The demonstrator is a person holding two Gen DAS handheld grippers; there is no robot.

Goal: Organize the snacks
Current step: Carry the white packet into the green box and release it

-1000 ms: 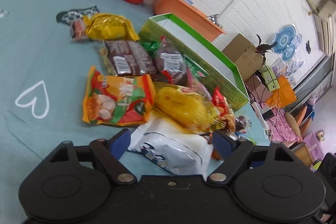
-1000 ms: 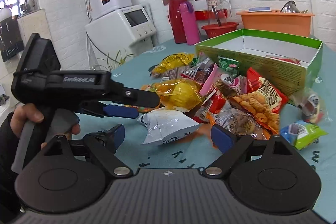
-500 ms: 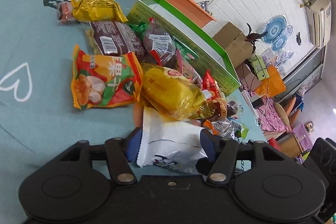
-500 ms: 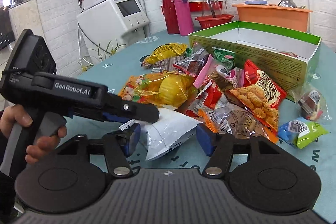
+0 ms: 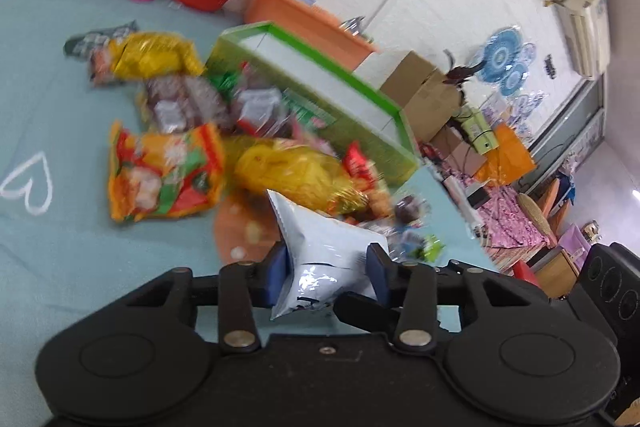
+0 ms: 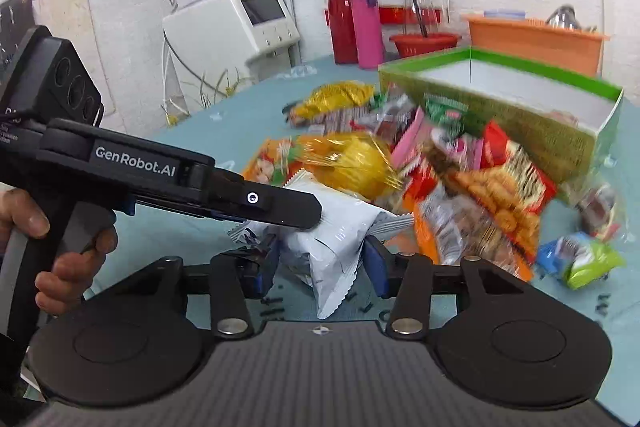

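Observation:
A white snack packet (image 5: 324,247) is pinched between both grippers and held above the teal tablecloth. My left gripper (image 5: 328,269) is shut on one end of it. My right gripper (image 6: 320,259) is shut on its other side; the packet also shows in the right wrist view (image 6: 340,227). The left tool (image 6: 168,179) reaches in from the left there. A pile of snack bags lies beyond: an orange bag (image 5: 164,171), a yellow bag (image 5: 292,171), and a red bag of fried snacks (image 6: 500,187). The green open box (image 6: 520,99) stands behind the pile.
A red thermos (image 6: 342,15), pink bottle (image 6: 366,27), red basket (image 6: 424,45) and orange tub (image 6: 532,41) stand at the table's far side. A small green-blue packet (image 6: 580,259) lies at the right. White appliances (image 6: 232,19) stand off the table to the left.
Both grippers have closed on the white packet and lifted it off the table. The views are blurred by motion.

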